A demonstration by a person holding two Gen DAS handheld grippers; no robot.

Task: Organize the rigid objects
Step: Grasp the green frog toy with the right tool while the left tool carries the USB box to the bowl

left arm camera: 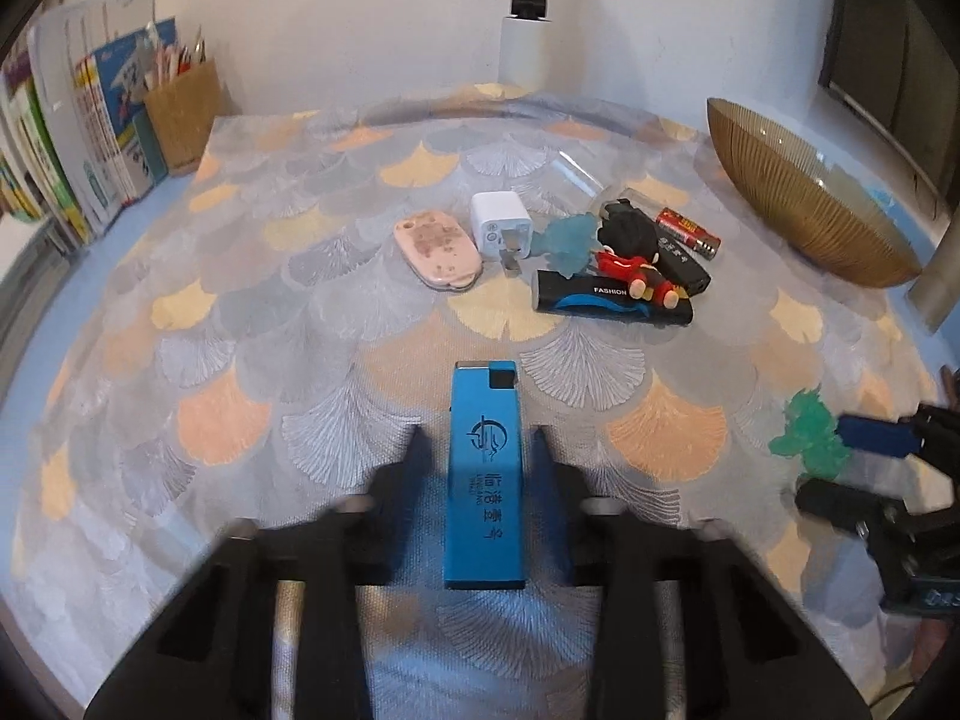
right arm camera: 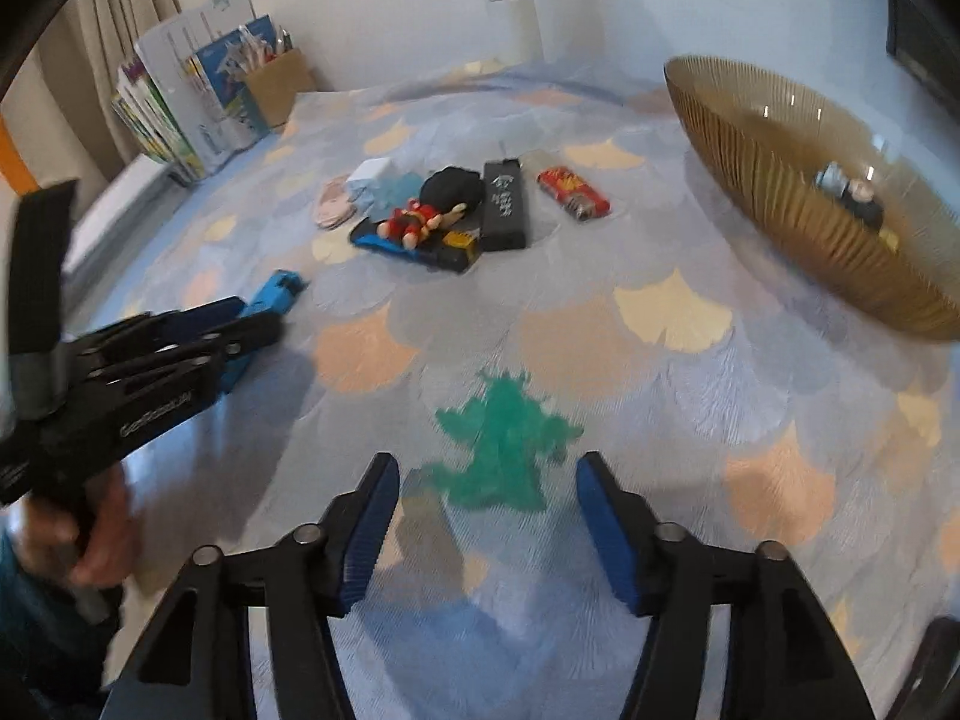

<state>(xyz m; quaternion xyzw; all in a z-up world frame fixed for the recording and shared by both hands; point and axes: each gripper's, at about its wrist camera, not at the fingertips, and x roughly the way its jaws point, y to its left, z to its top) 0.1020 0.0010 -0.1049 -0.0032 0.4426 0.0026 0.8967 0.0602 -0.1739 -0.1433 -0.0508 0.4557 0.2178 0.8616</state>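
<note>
Pick-up stage: left gripper (left arm camera: 477,450) spread around the blue lighter (left arm camera: 485,474), maybe touching; right gripper (right arm camera: 487,501) spread over the green toy (right arm camera: 501,450); next squeeze, carry to bowl (right arm camera: 750,138).

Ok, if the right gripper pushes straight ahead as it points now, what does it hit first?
Probably the green splat-shaped toy, lying flat just beyond the open right gripper; depth is unclear, so it might pass above it.
</note>
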